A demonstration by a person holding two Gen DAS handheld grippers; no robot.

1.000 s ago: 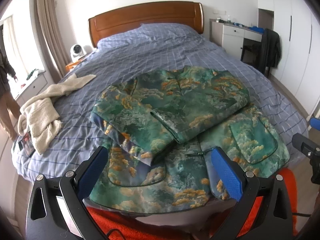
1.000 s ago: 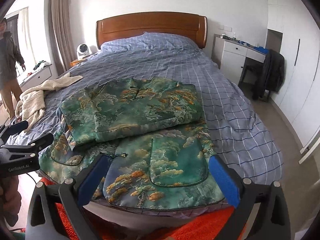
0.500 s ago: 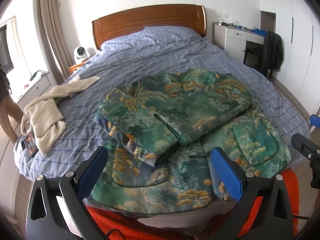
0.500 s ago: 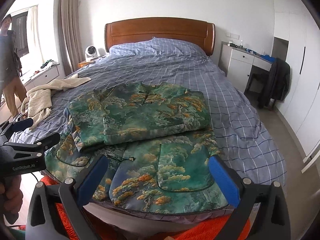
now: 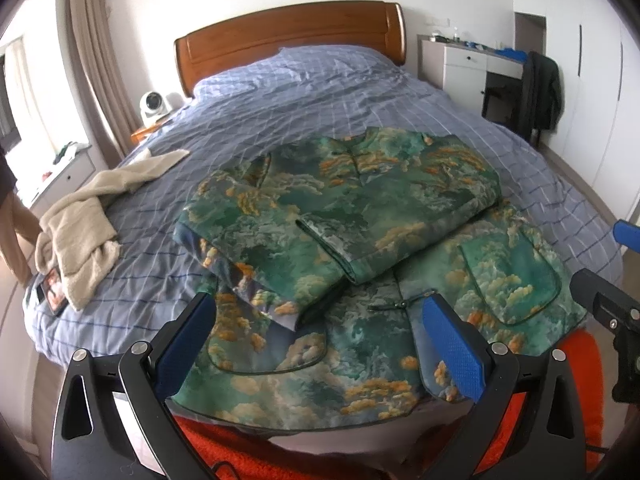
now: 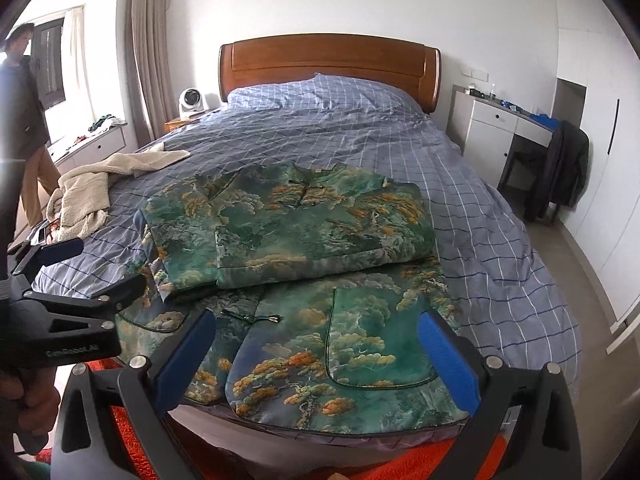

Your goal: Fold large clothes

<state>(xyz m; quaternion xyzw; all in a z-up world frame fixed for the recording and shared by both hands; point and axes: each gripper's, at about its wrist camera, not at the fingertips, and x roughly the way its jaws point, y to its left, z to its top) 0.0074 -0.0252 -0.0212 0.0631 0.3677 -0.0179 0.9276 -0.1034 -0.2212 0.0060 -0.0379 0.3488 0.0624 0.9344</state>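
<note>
Left wrist view has your jacket (image 5: 360,240) lying at the foot of the bed (image 5: 320,104), sleeves folded across the chest, hem toward you and hanging just over the edge. Your left hand-held gripper (image 5: 320,340) hovers above that hem, fingers spread wide, gripping nothing. Right wrist view: the right hand-held gripper (image 6: 316,356) is released too, blue pads apart over the pocket (image 6: 372,344) side of the hem, not touching cloth. You can see the left one off to its side, with your hand (image 6: 32,400) on the handle. A cream towel (image 5: 80,224) lies crumpled on the bed, well apart from the jacket. A person (image 6: 28,120) stands by the window.
</note>
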